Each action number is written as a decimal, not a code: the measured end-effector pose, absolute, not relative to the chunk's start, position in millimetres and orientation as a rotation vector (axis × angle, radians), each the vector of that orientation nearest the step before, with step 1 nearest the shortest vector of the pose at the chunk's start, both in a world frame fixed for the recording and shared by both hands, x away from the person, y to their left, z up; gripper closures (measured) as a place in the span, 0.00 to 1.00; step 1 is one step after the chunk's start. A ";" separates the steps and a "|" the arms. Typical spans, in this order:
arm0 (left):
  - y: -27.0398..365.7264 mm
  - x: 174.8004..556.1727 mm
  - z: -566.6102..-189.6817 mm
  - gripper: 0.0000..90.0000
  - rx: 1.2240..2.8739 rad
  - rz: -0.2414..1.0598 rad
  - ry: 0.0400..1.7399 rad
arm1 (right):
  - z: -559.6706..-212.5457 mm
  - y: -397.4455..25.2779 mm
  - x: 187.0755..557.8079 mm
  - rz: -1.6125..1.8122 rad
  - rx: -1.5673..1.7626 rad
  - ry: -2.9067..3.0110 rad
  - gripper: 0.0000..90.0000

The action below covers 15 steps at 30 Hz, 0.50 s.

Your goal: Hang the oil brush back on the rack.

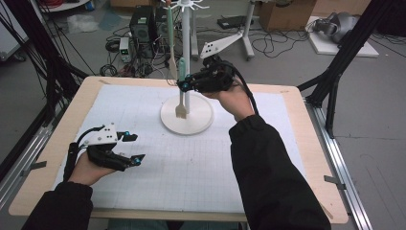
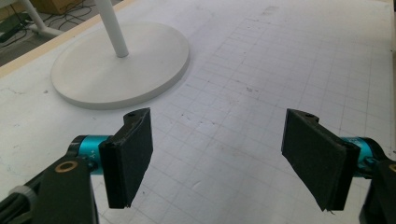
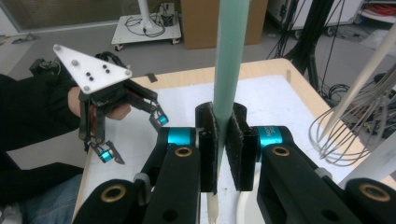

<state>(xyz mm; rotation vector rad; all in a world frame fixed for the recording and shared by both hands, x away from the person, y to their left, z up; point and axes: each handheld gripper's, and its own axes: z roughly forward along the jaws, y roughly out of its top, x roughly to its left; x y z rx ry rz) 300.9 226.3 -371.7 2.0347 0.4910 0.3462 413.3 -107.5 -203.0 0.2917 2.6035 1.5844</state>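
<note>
right gripper (image 3: 222, 154): its two black jaws are squeezed tight on the pale green handle of a brush.
brush (image 1: 181, 91): it hangs straight up and down, just beside the white pole of the stand. its green handle (image 3: 229, 60) goes up between the jaws and out past them at the top. its flat cream end (image 1: 181, 111) sticks out under the gripper, just above the round base.
right gripper in the high view (image 1: 184, 85): it is up in the air at the far middle of the table, held from the right side, with its tips at the brush handle.
left gripper (image 2: 217, 158): its jaws are wide apart and hold nothing. white grid mat (image 2: 261, 70) shows between them.
left gripper in the high view (image 1: 134, 148): it sits low over the near left of the mat, well apart from the brush.
stand (image 1: 186, 117): a white round base with a tall pole, at the far middle of the mat.
whisk (image 3: 350, 126): it hangs near the held brush, not touching it.
spatula (image 1: 171, 43): it hangs from the top of the stand, behind the brush.
</note>
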 end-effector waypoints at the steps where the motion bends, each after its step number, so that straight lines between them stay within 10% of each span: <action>1: 226.6 300.8 -371.7 0.28 2.034 0.344 0.492 | -201.3 -107.1 414.3 1.580 0.295 2.603 0.93; 15: 231.3 300.7 -371.6 0.28 2.030 0.357 0.510 | -186.0 -104.0 434.6 1.562 0.347 2.578 0.93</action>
